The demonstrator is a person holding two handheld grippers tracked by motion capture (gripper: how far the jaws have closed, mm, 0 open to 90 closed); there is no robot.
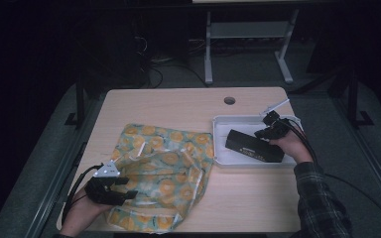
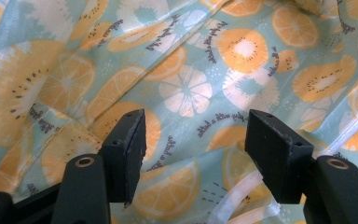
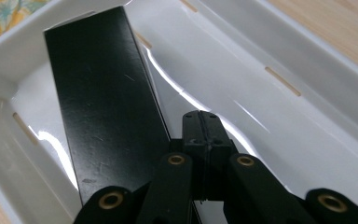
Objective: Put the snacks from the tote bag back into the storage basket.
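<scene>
Wooden table (image 1: pixel 178 104), black box (image 1: pixel 254 146), white tray (image 1: pixel 220 121)

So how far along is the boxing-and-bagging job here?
Nothing looks done yet: the black box lies in the white tray. In hand: the right gripper, jaws shut, sits beside it; the left gripper is open over the fruit-print bag. Moving the box is left.
</scene>
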